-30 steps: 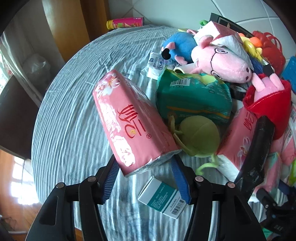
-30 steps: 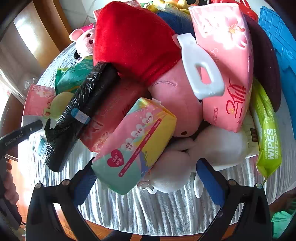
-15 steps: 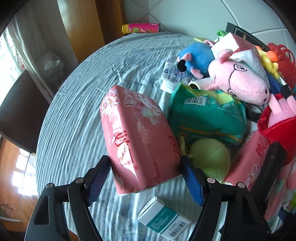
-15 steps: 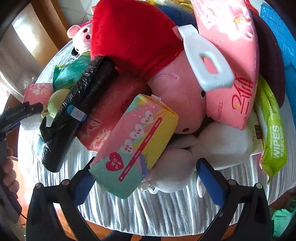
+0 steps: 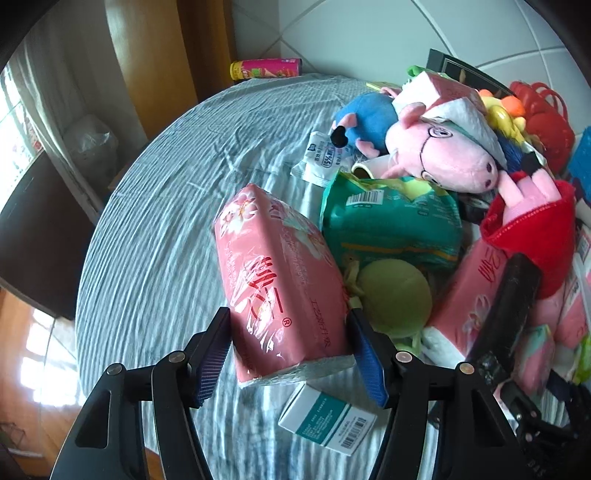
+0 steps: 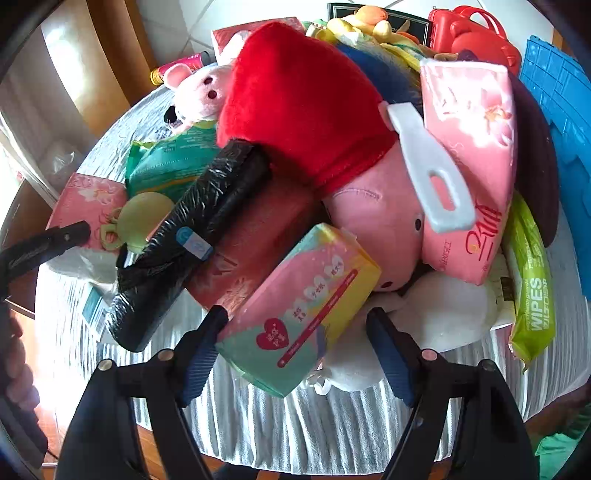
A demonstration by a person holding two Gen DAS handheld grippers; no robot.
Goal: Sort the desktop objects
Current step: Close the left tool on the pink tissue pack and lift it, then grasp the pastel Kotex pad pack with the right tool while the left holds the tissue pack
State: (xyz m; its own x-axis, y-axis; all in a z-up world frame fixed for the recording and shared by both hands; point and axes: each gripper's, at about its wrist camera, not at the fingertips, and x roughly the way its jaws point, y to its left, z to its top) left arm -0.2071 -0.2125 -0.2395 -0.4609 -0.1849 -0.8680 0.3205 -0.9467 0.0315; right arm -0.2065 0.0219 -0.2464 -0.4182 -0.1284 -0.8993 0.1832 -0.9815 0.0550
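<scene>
A pink tissue pack [image 5: 275, 284] lies on the grey striped cloth, between the fingers of my left gripper [image 5: 291, 354]. The jaws stand wide and the pads sit close to the pack's sides, so it looks open around it. The same pack shows at the far left of the right wrist view [image 6: 86, 205]. My right gripper [image 6: 295, 354] is open around the near end of a pastel pink, yellow and teal pack [image 6: 306, 310]. That pack leans on a pile with a red-dressed pink pig plush [image 6: 314, 122] and a black wrapped roll [image 6: 192, 236].
A green pack [image 5: 391, 225], a pale green pouch [image 5: 393, 299], a small teal-white box [image 5: 327, 419] and a pig plush with glasses [image 5: 443, 158] crowd the left gripper's right side. A green wipes pack [image 6: 533, 280], a blue tray [image 6: 561, 110] and a red basket [image 6: 476, 33] lie right.
The left gripper's jaws have widened from a grip on the raised pink tissue pack, which now lies lower on the cloth. The right gripper has moved in around the pastel pack.
</scene>
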